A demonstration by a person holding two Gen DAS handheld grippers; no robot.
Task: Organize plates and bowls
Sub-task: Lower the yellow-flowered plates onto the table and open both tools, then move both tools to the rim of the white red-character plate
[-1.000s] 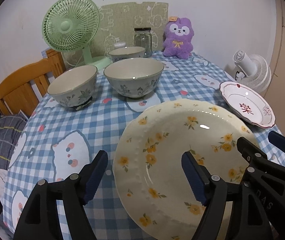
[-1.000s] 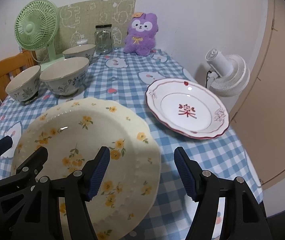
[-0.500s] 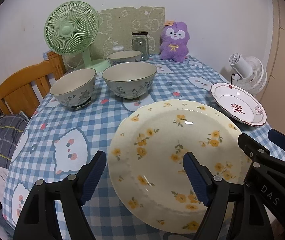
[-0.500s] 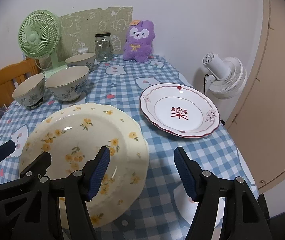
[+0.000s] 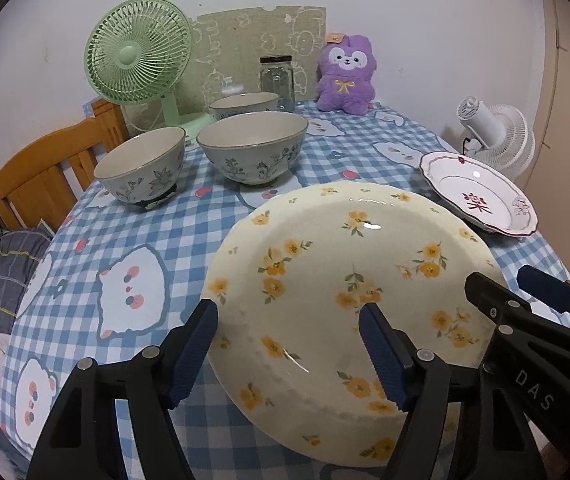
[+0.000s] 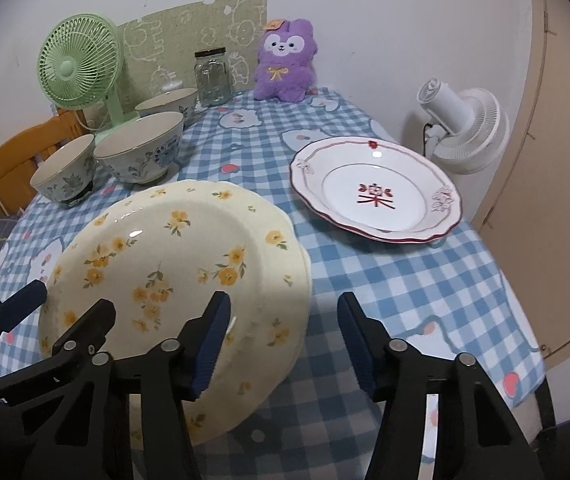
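We see the left gripper and right gripper part-open, jaws closing, each straddling one rim of the yellow-flowered plate near the table's front edge; whether the pads press, we cannot tell.

Yellow-flowered plate near rim hidden behind fingers; third bowl half-hidden.
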